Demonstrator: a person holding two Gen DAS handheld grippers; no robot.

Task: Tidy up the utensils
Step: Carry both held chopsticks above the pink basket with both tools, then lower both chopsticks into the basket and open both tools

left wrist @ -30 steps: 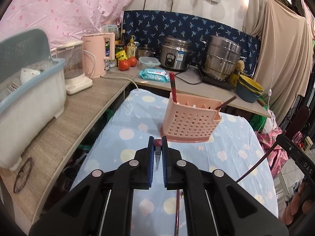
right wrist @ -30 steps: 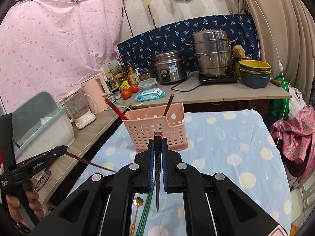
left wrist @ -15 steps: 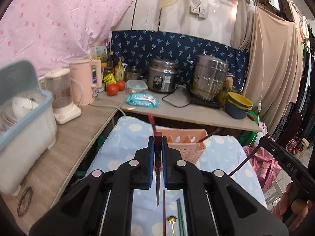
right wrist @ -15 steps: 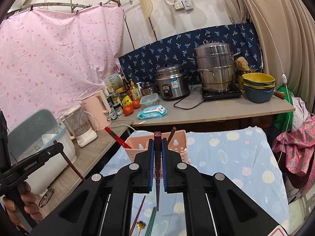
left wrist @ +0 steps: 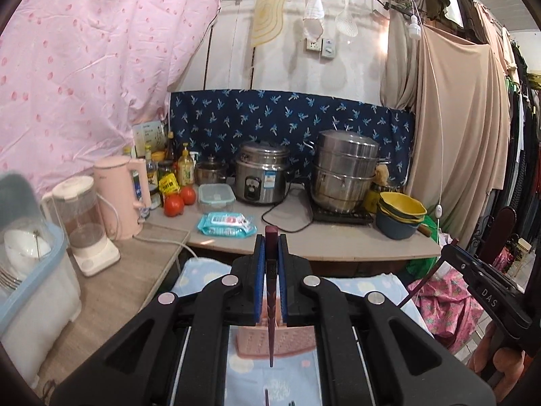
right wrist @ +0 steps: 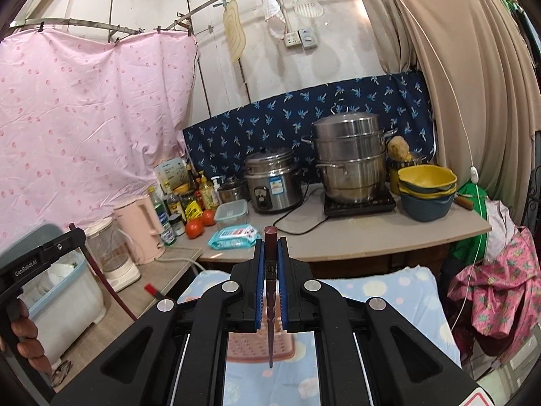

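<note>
left gripper [left wrist: 271, 270]: blue ribbed pads clamped on a slim dark-red lacquered chopstick [left wrist: 271, 304], tapered tip down | right gripper [right wrist: 271, 270]: jaws closed on a matching dark-red chopstick [right wrist: 271, 308], upright | pink perforated plastic basket [right wrist: 260, 346]: on the pale blue spotted cloth [right wrist: 389, 291], below both held sticks | steel pots [left wrist: 343, 176]: shiny, on the counter behind

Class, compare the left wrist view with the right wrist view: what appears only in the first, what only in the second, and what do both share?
Only the left wrist view shows the right claw's body at the right edge. Only the right wrist view shows a red-tipped stick by the counter and the left claw's body with a hand gripping it. Both show a dark chopstick pinched in a shut claw, the pink basket below, the rice cooker and the yellow bowls.
</note>
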